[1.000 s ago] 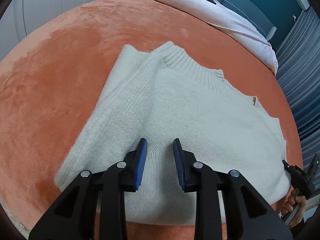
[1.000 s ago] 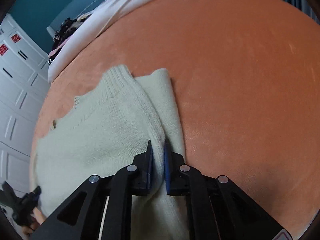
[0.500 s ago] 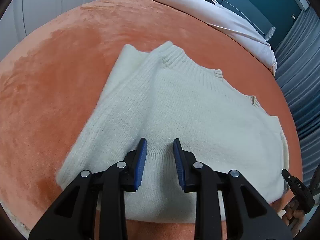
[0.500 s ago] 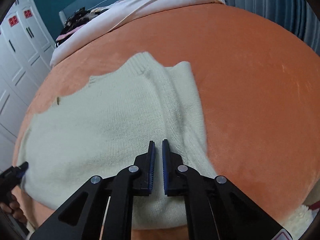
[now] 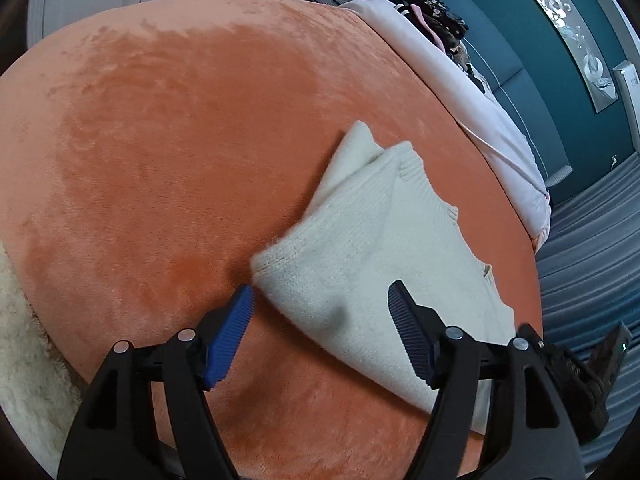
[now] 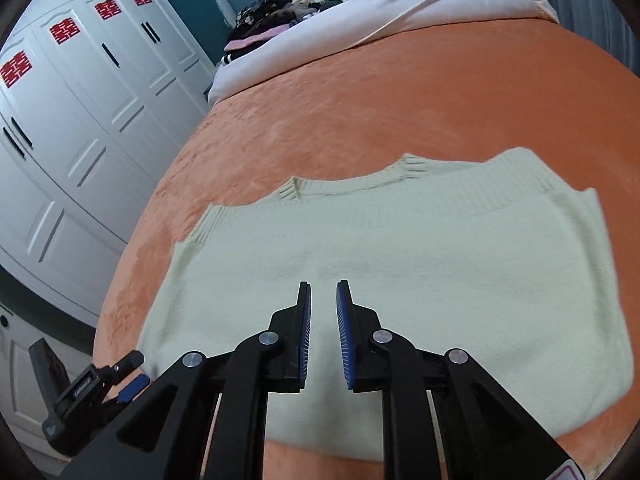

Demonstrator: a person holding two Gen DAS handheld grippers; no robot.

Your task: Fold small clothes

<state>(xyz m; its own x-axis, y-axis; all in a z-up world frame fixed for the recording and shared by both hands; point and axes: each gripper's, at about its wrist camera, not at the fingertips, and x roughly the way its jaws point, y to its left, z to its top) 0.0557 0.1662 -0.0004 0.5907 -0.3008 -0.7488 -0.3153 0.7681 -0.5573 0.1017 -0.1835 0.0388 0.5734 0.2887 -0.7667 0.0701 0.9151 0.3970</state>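
Observation:
A cream knit sweater (image 5: 380, 232) lies flat on the orange blanket (image 5: 160, 140), one sleeve folded in over its body. My left gripper (image 5: 320, 286) hangs over the sweater's near corner with its jaws opening wide; the corner shows between the fingers, but the pads do not press it. In the right wrist view the sweater (image 6: 400, 248) spreads across the blanket (image 6: 440, 92), collar away from me. My right gripper (image 6: 323, 282) hovers above its middle, jaws opening a narrow gap with nothing in it. The left gripper (image 6: 92, 392) shows at that view's lower left.
A white duvet (image 6: 380, 8) and a heap of dark clothes (image 6: 264, 8) lie at the bed's far end. White wardrobe doors (image 6: 80, 100) stand along one side, grey curtains (image 5: 592, 260) along the other. A fluffy white rug (image 5: 20, 340) edges the bed.
My left gripper has swung to the sweater's corner and spread its jaws wide. My right gripper has risen and moved from the folded sleeve over the sweater's middle, its jaws parting a little.

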